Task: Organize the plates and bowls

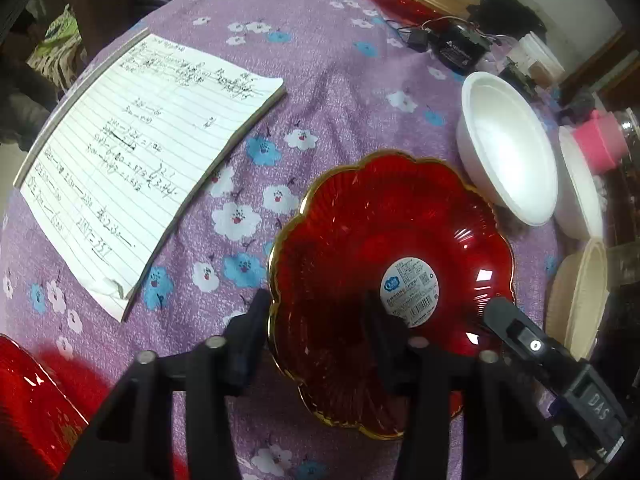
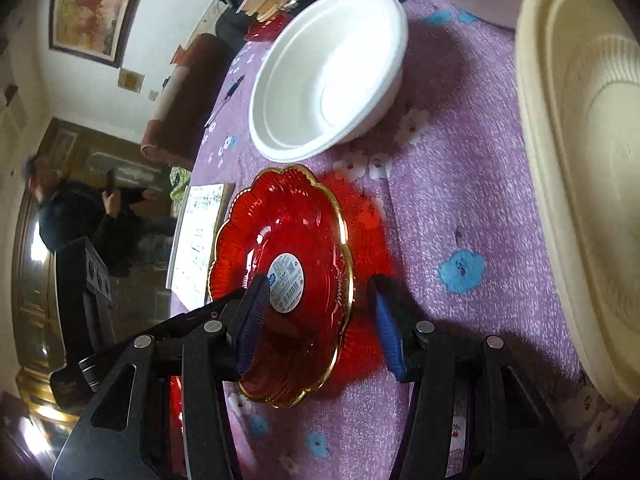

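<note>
While both grippers straddle its near rim with jaws apart, left gripper point(image 1: 316, 320) and right gripper point(image 2: 320, 312), the scalloped red glass plate with gold edge point(image 1: 360, 240) lies on the purple flowered tablecloth point(image 1: 312, 80). Just beyond sits a white foam bowl point(image 1: 508, 152), beside it a cream ribbed tray point(image 2: 580, 160).

Red gold-rimmed plate point(image 1: 384, 240); white bowl point(image 1: 508, 152); purple floral tablecloth point(image 1: 320, 80).

the small print on the round white sticker point(image 1: 409, 286) in the scalloped red glass plate point(image 1: 360, 240) is too small to read. a second red glass dish point(image 1: 28, 396) is cut off at the left wrist view's lower left edge. the cream ribbed oval tray point(image 2: 588, 160) runs off the right wrist view's right edge. the dark-clothed person point(image 2: 72, 216) is blurred.
</note>
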Available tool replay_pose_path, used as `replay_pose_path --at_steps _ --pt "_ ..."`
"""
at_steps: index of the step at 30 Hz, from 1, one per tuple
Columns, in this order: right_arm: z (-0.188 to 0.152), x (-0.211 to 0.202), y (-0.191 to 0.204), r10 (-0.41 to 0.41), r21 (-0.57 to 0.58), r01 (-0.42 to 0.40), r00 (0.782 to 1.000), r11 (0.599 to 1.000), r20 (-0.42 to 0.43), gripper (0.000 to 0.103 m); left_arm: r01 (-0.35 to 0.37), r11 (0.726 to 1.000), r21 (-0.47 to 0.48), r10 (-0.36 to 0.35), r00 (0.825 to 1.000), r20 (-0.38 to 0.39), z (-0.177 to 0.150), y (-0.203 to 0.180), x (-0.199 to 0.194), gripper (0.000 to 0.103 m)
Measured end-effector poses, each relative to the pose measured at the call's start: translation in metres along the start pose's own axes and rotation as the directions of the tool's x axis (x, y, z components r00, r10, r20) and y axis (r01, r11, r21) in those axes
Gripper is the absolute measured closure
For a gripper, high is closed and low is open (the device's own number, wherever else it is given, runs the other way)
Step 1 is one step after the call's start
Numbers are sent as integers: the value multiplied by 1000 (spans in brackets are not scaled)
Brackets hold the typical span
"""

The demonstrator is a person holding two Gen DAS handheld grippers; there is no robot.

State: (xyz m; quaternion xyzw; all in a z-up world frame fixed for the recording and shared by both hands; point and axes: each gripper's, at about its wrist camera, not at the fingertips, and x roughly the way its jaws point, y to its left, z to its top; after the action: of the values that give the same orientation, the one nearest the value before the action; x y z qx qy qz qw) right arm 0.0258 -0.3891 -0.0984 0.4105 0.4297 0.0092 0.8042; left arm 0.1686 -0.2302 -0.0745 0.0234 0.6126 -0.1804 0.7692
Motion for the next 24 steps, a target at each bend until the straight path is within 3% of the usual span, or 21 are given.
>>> replay_pose_path --at_steps 1,3,15,24 --pt "0 1 1 -25 -17 25 1000 1000 -3 82 -14 1000 0 14 1000 6 0 1 0 70" --pt "-2 2 4 -70 -45 71 997 996 21 93 -31 1000 -1 31 999 17 2 4 -1 77" --pt "-8 1 9 -97 -66 100 994 993 43 93 -45 998 42 43 998 47 -7 7 -9 79" --pt "-40 -28 51 -22 -158 36 996 987 90 93 -33 998 44 26 989 147 -42 35 -72 80"
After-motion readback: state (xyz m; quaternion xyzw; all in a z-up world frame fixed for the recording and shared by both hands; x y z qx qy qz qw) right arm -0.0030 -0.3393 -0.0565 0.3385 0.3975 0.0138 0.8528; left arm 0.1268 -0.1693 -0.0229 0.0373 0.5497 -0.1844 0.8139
